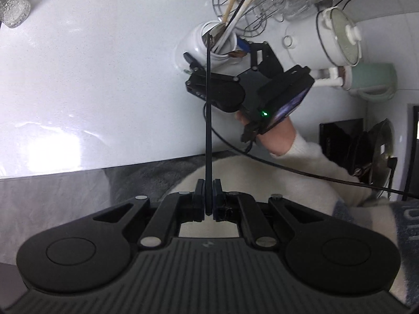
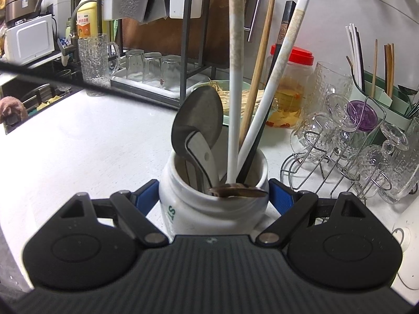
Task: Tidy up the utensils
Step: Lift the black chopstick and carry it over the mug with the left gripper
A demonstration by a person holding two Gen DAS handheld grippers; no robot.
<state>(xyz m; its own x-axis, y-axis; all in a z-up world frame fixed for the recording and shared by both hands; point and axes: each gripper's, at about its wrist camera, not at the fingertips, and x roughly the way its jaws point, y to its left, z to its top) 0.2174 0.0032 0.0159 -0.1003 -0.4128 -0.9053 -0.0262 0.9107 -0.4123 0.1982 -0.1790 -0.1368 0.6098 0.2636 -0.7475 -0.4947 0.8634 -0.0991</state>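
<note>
Clamped in my left claw [image 1: 208, 198], a thin black chopstick [image 1: 208, 120] points ahead toward the white plastic jar [image 1: 201, 44].
My right claw [image 2: 212, 196] brackets that jar wide; misaiming the tip could strike its rim or the crowded utensils inside.

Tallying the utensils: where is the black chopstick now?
Left wrist view, centre: the black chopstick is pinched in the left gripper, its tip at the mouth of the white jar.
</note>
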